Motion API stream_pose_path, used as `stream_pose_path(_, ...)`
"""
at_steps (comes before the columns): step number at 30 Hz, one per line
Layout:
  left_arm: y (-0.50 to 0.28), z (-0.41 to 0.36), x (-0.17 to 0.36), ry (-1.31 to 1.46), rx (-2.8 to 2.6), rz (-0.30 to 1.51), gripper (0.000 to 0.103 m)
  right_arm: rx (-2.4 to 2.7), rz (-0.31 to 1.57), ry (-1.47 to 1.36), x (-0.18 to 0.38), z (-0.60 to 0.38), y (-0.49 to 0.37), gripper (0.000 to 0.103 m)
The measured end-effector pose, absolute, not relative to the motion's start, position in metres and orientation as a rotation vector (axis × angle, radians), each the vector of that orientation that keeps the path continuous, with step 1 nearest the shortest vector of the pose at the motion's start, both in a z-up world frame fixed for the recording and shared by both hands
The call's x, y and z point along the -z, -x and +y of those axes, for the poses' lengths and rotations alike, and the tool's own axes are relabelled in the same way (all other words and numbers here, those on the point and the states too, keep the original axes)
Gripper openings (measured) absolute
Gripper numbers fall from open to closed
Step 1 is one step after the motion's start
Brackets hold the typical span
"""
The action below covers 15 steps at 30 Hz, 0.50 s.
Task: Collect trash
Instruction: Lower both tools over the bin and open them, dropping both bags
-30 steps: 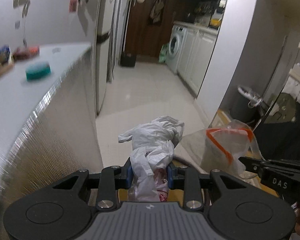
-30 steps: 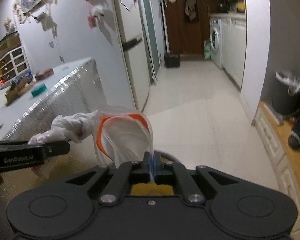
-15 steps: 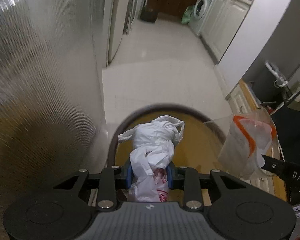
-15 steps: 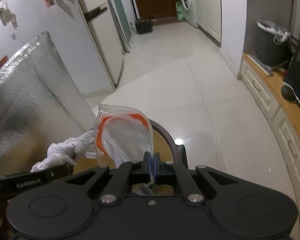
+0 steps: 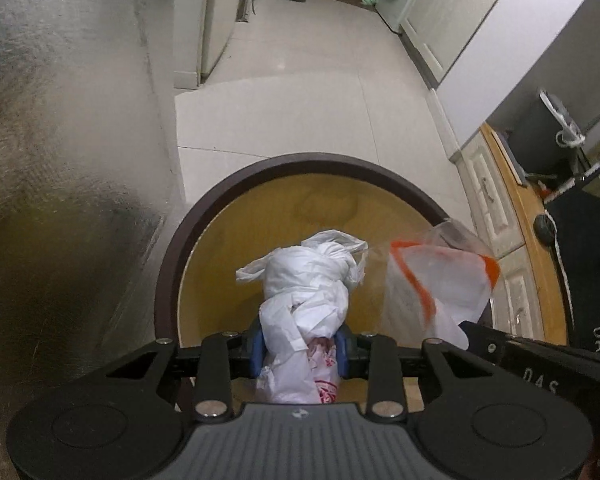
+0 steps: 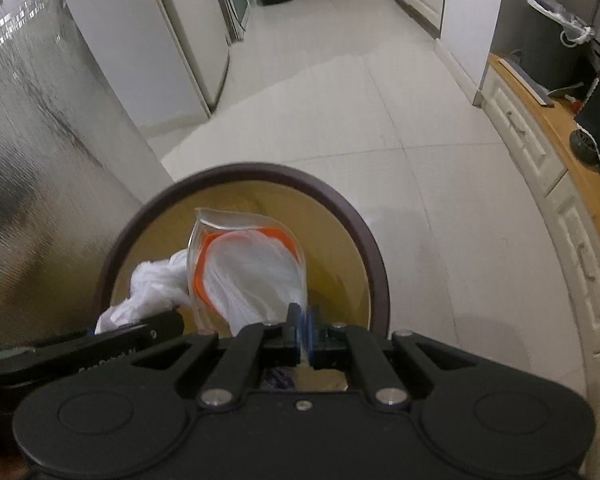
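1. Over the open bin (image 5: 172, 280): left hand-held gripper (image 5: 300, 350) clamps white bag bundle (image 5: 308, 280), poised to drop.
2. Right hand-held gripper (image 6: 306, 330), jaws nearly touching, pinches clear orange-rimmed bag (image 6: 252, 268) above the same mouth.

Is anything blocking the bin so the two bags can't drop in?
Nothing visible does. The white plastic bag in the left gripper and the clear bag with the orange strip in the right gripper both hang over the open bin. Its yellow inside shows no lid or blockage beneath them.
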State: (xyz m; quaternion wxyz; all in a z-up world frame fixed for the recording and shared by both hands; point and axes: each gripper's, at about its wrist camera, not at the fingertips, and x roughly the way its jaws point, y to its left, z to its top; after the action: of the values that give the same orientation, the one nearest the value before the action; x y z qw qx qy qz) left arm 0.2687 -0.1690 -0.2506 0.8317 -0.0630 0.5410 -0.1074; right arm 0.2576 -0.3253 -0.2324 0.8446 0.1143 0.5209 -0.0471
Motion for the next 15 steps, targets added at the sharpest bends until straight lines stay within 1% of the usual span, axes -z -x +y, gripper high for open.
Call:
stream_pose_path(4,-0.270,-0.169,0.254,0.111,0.233,1.157,0.040,0.118,1.131,-0.225,0.238,-0.322,-0.263,0.005)
stream_pose_path(7,-0.272,-0.176,0.259,0.088,0.236,1.165,0.042,0.126,1.150,-0.227,0.238,-0.321,-0.264,0.010)
stream_pose_path(8,-0.271,-0.177,0.259,0.083,0.236,1.168,0.044,0.127,1.152,-0.225,0.237,-0.321,-0.263,0.013)
stream_pose_path(9,-0.271,-0.177,0.260,0.076,0.235,1.170,0.046,0.130,1.155,-0.217,0.236,-0.320,-0.263,0.019)
stream_pose_path(10,-0.269,-0.177,0.260,0.069,0.235,1.170,0.048,0.132,1.156,-0.209,0.236,-0.320,-0.262,0.021)
stream_pose_path(14,-0.264,-0.177,0.259,0.035,0.235,1.176,0.059,0.125,1.163,-0.195,0.233,-0.321,-0.259,0.022)
stream_pose_path(15,-0.263,-0.178,0.259,0.029,0.235,1.179,0.059,0.120,1.165,-0.192,0.232,-0.321,-0.257,0.023)
